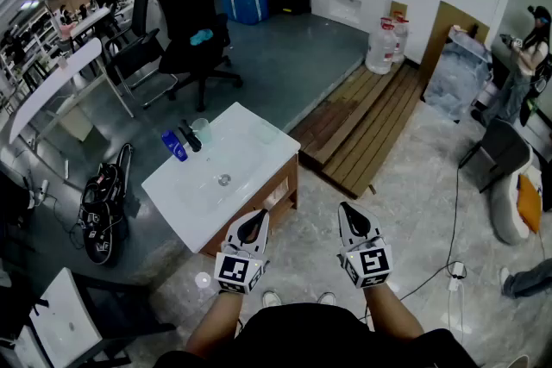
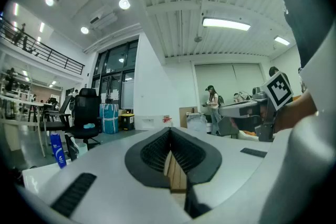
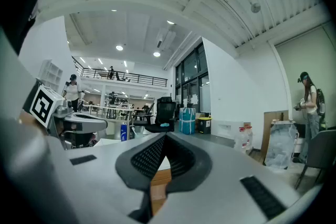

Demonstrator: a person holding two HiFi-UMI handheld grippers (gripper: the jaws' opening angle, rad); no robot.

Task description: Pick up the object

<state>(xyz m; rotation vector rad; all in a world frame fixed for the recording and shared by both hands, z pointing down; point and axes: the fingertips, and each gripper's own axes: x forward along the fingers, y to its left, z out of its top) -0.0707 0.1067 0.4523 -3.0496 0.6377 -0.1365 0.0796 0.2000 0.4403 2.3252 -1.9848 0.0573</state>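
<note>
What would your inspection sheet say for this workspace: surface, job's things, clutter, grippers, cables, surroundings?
Surface: white sink top on a wooden cabinet, drain in its middle.
Job's things: blue bottle, black item and clear cup grouped at its far left corner.
Clutter: nothing seen.
Grippers: left gripper and right gripper both shut, level, holding nothing.
Cables: black cable across the floor at right.
Surroundings: office chair, wooden planks, water jugs.
</note>
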